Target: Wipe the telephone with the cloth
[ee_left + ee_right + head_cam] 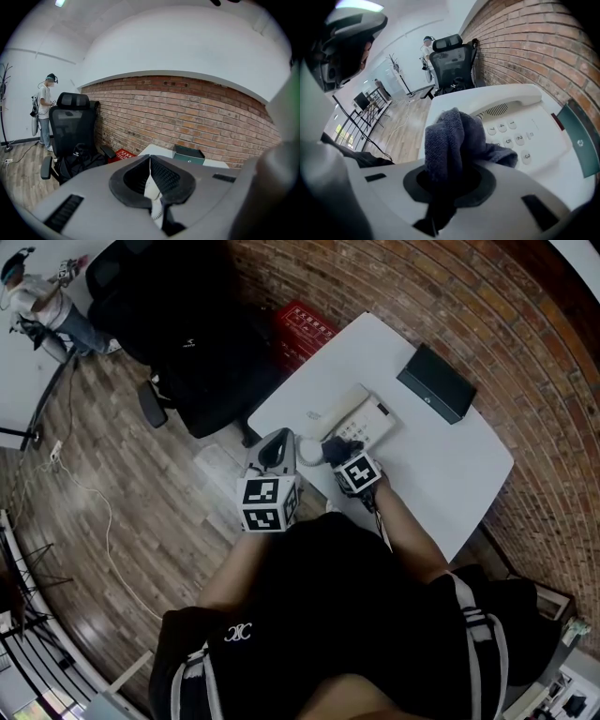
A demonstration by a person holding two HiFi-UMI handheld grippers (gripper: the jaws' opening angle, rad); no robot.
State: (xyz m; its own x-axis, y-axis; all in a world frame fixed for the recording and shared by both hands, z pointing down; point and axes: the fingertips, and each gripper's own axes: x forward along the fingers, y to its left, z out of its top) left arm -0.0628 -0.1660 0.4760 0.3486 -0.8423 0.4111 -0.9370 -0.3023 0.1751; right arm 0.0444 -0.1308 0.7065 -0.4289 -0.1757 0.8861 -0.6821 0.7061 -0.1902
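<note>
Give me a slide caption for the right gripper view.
Right gripper, jaws shut on a dark cloth, held over the white telephone keypad.

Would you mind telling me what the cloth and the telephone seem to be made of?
The cloth looks like soft terry or microfibre fabric, grey-blue, with a nubby weave and limp folds. The telephone appears to be smooth white moulded plastic with a slight sheen.

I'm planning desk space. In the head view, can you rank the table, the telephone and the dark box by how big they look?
1. Table, by far the largest.
2. Telephone.
3. Dark box, only slightly smaller than the telephone. The telephone's near end is covered, so this pair is unsure.
</note>
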